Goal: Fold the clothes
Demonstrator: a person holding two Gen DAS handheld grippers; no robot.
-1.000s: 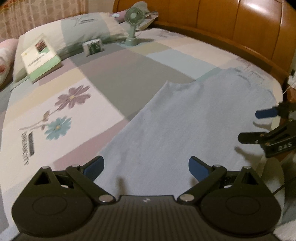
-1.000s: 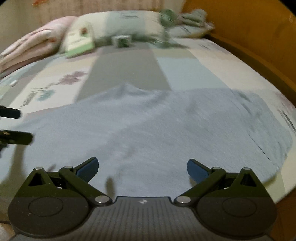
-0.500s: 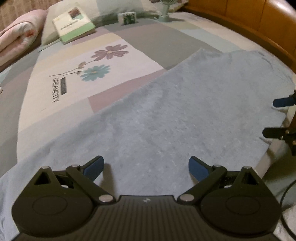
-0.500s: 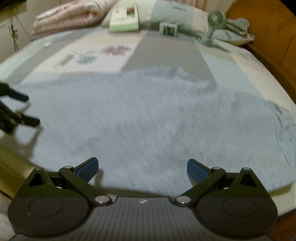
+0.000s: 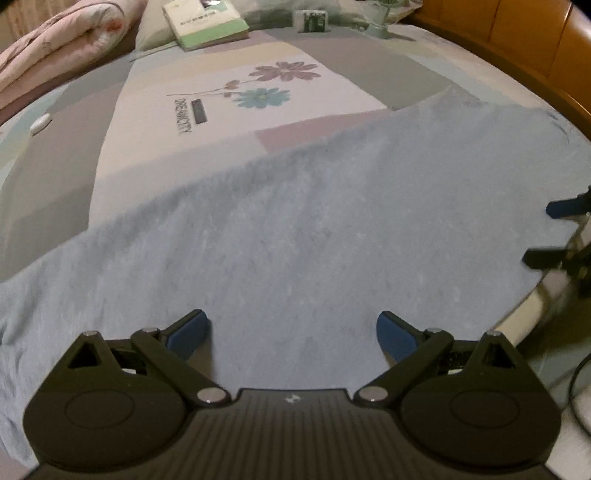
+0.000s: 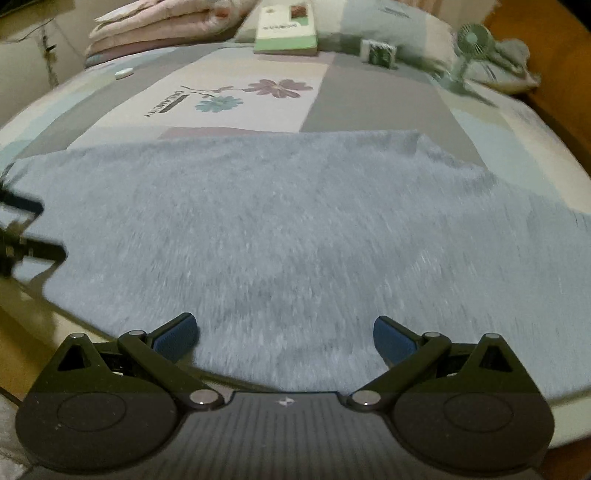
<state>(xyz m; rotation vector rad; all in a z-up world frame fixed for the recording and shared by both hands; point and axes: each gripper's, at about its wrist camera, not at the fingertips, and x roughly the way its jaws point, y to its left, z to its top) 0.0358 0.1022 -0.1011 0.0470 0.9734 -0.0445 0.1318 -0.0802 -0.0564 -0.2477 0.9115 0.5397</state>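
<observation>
Both grippers have pulled back twd the near bed edge since before. Left gripper (image 5: pixel 291 325) & right gripper (image 6: pixel 284 332): jaws wide open, holding nothing. 1 blue-grey garment (image 6: pixel 288 229) lies flat on the bed (image 6: pixel 369 99). Farther: 1 book (image 6: pixel 286 31), 1 small box (image 6: pixel 378 51), 1 fan (image 6: pixel 471 44).

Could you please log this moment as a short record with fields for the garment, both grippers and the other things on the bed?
garment: light blue garment spread flat on the bed, near edge at the mattress edge
left hand-held gripper: open, above the garment, holding nothing
right hand-held gripper: open, above the near edge, holding nothing
bedspread: patchwork with flower print
far end: book, small box, green fan, pink quilt
fold: not yet begun
</observation>
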